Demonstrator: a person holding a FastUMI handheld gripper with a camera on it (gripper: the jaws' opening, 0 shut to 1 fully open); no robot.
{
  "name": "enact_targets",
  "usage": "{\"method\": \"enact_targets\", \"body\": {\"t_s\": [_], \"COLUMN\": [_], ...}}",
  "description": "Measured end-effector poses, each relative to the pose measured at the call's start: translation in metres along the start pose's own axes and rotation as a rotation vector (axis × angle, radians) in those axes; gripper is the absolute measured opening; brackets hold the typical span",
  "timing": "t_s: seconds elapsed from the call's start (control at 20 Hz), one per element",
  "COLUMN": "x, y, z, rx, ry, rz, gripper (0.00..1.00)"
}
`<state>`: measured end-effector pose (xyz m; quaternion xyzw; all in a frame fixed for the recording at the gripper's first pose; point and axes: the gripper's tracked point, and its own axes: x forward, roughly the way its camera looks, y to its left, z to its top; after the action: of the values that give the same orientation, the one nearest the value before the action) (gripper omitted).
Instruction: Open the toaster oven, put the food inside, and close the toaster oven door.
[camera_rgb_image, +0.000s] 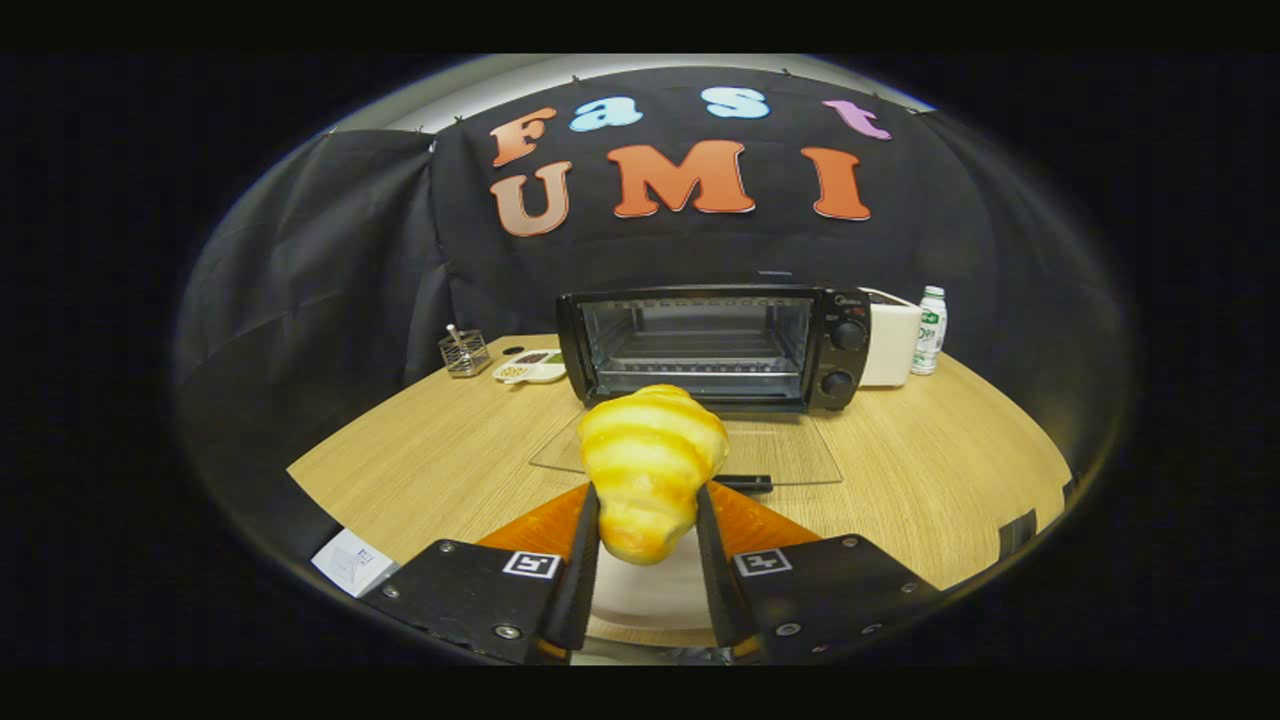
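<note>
Gripper clamps a croissant between its jaws; beyond them the toaster oven stands open, awaiting a level push inside.

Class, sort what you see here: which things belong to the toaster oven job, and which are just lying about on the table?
Job in hand:
- golden croissant-shaped bread, gripped between the claw fingers
- black toaster oven, glass door folded down open

Lying about:
- white and green plastic bottle
- wire mesh basket
- white divided dish
- white box-shaped appliance
- white card
</note>
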<state>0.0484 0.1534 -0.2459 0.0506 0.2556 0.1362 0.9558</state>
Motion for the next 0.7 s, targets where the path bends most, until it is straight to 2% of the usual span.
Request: {"method": "enact_targets", "body": {"t_s": [0.3,0.7], "x": [0.049,0.116], "y": [0.015,0.028], "z": [0.033,0.072], "rx": [0.126,0.494], "ry": [-0.025,-0.040], "rz": [0.064,0.179], "gripper": [0.48,0.48]}}
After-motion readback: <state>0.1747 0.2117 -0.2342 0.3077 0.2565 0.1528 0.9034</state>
